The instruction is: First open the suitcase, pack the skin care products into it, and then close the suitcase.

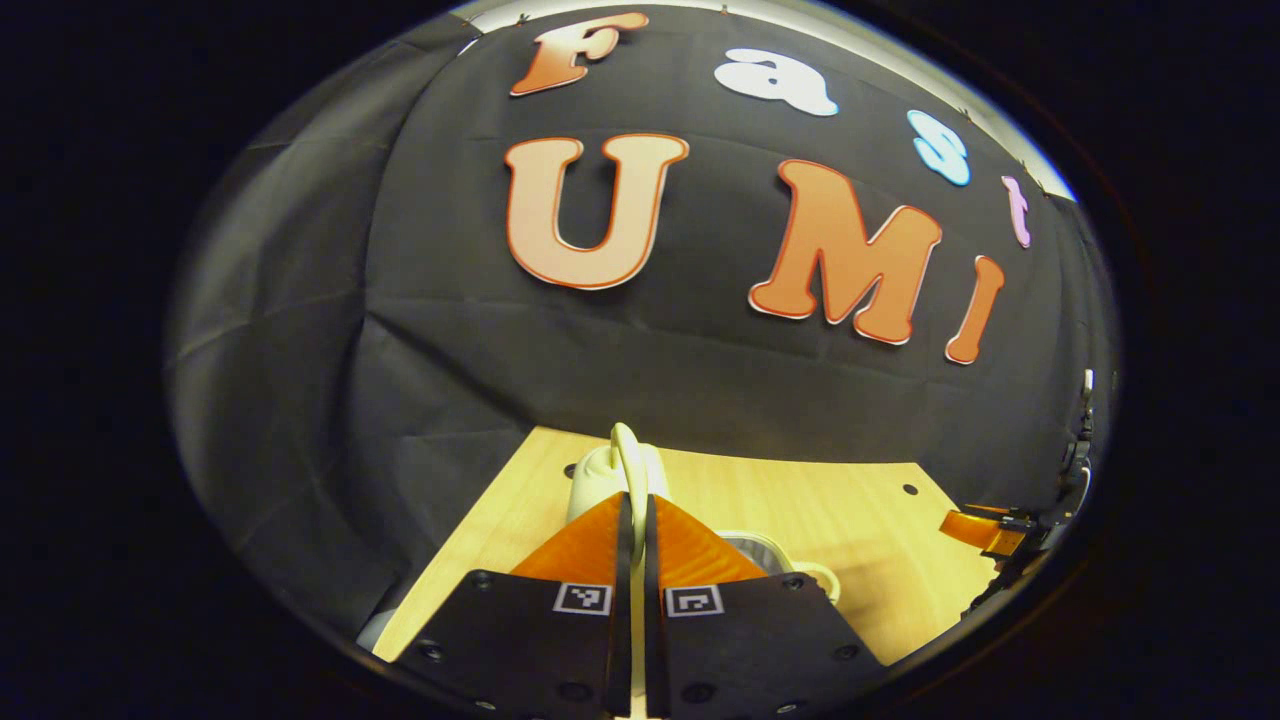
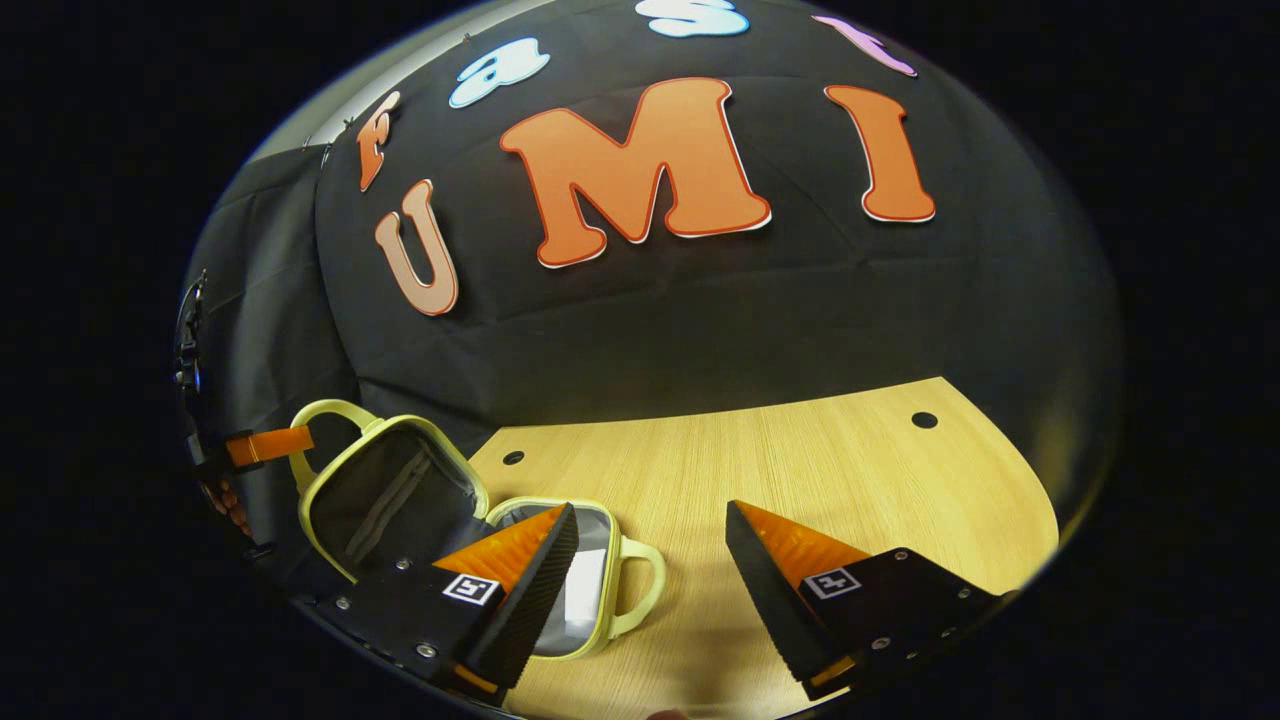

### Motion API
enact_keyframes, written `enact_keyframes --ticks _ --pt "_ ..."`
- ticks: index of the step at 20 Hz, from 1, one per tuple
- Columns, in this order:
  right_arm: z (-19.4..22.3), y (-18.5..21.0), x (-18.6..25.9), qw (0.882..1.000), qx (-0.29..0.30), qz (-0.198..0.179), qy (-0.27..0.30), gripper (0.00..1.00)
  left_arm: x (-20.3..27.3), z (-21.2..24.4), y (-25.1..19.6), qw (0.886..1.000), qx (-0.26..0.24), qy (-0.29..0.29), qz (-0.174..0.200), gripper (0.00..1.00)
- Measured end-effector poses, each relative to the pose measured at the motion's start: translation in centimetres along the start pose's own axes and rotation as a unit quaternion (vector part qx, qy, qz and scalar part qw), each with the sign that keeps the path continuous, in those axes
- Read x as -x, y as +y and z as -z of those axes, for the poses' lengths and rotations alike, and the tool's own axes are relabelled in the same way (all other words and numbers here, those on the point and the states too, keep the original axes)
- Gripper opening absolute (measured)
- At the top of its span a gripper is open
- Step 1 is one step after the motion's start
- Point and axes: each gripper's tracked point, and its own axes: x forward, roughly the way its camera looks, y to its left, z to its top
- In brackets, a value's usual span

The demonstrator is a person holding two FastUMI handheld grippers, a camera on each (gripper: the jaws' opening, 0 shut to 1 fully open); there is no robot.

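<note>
The small pale-yellow suitcase (image 2: 440, 500) lies open on the wooden table (image 2: 800, 470). Its lid (image 2: 385, 495) is tilted up and its base (image 2: 610, 625) rests flat, with a side handle (image 2: 645, 585). A white item (image 2: 580, 595) lies inside the base. My left gripper (image 1: 637, 500) is shut on the lid's loop handle (image 1: 628, 455), and shows far left in the right gripper view (image 2: 265, 445). My right gripper (image 2: 652, 515) hovers open over the base's right side, nothing between its fingers. It also shows in the left gripper view (image 1: 985, 530).
Black cloth walls the booth behind and to the sides. The tabletop (image 1: 850, 520) has small round holes (image 2: 924, 420) near its far edge. Bare wood extends to the right of the suitcase.
</note>
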Motion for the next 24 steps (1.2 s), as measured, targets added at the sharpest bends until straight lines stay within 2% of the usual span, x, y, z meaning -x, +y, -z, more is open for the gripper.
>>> enact_keyframes --ticks 9,14,16,21,24 --pt "0.1 -2.2 -0.6 1.000 -0.018 0.003 0.009 0.95 -2.1 2.4 -11.2 0.995 -0.016 0.029 0.090 0.06" --pt "0.7 -4.5 -0.7 0.999 -0.028 0.015 0.022 0.95 -3.0 5.5 -15.3 0.988 0.010 0.065 0.137 0.06" --pt "0.7 -5.4 -0.8 0.999 -0.028 0.019 0.024 0.95 -3.3 7.5 -17.0 0.985 0.006 0.084 0.152 0.06" --pt "0.9 -7.7 -0.6 0.999 -0.035 0.030 0.028 0.95 -4.6 11.8 -20.8 0.975 -0.019 0.136 0.177 0.06" --pt "1.0 -9.2 -0.5 0.998 -0.036 0.039 0.027 0.95 -5.8 14.7 -21.4 0.968 -0.030 0.166 0.184 0.06"
